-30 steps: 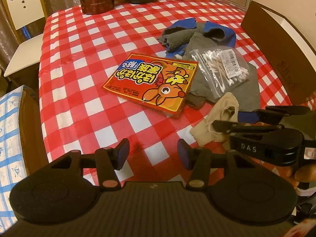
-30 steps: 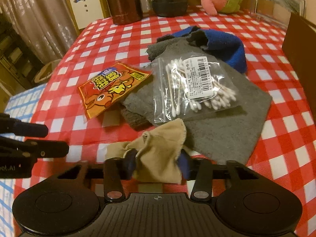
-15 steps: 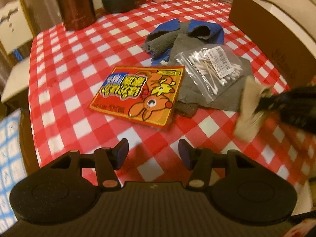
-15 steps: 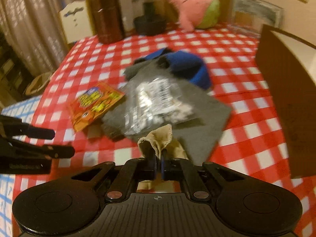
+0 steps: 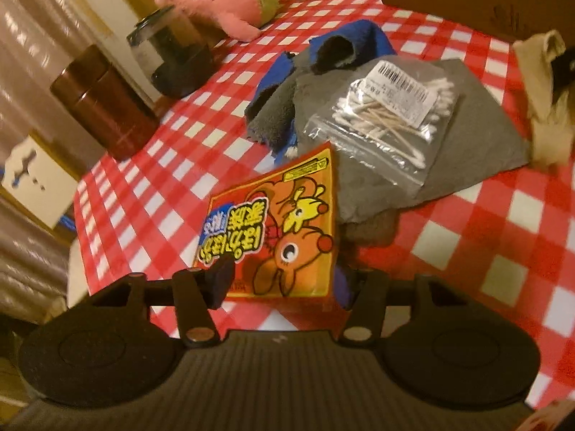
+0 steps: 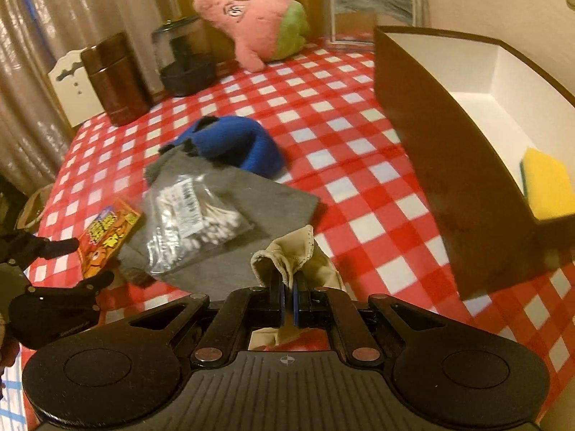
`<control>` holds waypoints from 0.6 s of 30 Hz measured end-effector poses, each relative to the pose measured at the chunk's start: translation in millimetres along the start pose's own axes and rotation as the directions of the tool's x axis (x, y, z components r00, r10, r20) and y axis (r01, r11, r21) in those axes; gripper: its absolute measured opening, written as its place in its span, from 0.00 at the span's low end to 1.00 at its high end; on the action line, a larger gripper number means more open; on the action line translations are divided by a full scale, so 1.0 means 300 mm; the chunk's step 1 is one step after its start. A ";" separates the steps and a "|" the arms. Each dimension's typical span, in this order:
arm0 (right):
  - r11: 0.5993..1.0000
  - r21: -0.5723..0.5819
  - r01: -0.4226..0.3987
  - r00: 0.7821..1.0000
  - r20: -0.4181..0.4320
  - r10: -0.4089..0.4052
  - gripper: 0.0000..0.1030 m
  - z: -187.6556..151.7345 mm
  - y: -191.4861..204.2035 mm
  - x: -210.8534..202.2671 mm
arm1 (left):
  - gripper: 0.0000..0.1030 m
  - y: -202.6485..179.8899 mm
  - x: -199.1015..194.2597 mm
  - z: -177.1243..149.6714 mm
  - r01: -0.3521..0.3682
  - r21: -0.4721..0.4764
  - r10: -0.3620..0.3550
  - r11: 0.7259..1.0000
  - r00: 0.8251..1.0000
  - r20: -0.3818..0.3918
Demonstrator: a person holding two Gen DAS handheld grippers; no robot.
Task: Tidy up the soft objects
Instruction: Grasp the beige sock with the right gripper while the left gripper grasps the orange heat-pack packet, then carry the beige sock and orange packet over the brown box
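Note:
My right gripper (image 6: 287,301) is shut on a beige cloth (image 6: 287,255) and holds it off the red-checked table (image 6: 359,165). In the left wrist view that cloth (image 5: 539,82) hangs at the far right. My left gripper (image 5: 282,283) is open, its fingers astride the near end of an orange packet (image 5: 280,222); I see no squeeze on it. Beyond lie a bag of cotton swabs (image 5: 388,118) on a grey cloth (image 5: 478,133) and a blue-and-grey cloth (image 5: 323,57). A pink plush toy (image 6: 258,18) sits at the back.
A brown box (image 6: 431,151) with a white inside stands at the right and holds a yellow sponge (image 6: 546,186). A brown canister (image 6: 111,75), a dark jar (image 6: 183,61) and a picture frame (image 6: 373,10) line the far edge. The left gripper (image 6: 82,262) shows at the table's left.
The right gripper shut on the beige cloth and lifted it up and to the right. The left gripper rolled and came forward and down to straddle the orange packet.

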State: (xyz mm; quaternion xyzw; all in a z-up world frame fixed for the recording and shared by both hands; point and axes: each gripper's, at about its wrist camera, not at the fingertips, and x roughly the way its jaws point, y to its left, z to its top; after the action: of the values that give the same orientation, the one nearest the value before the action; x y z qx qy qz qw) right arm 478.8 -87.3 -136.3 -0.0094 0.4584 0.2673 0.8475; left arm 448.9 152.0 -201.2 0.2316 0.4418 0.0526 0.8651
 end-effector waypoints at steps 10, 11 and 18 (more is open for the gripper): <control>1.000 0.021 0.003 1.000 -0.003 -0.003 0.04 -0.008 -0.024 -0.008 | 0.08 0.042 -0.060 0.010 -0.071 0.023 0.068 0.997 0.992 0.105; 1.000 0.020 0.002 1.000 -0.001 -0.002 0.04 -0.007 -0.023 -0.010 | 0.06 0.058 -0.075 0.015 -0.076 0.006 0.075 0.997 0.990 0.117; 1.000 0.007 -0.012 0.999 0.031 0.011 0.04 0.009 -0.017 -0.040 | 0.01 0.192 -0.188 0.068 -0.040 -0.183 0.070 0.982 0.985 0.160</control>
State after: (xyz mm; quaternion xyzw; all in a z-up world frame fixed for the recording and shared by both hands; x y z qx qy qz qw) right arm 478.0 -96.4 -126.4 0.0004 0.4463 0.2706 0.8530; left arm 437.5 179.3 -123.4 0.1687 0.3552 0.0963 0.9144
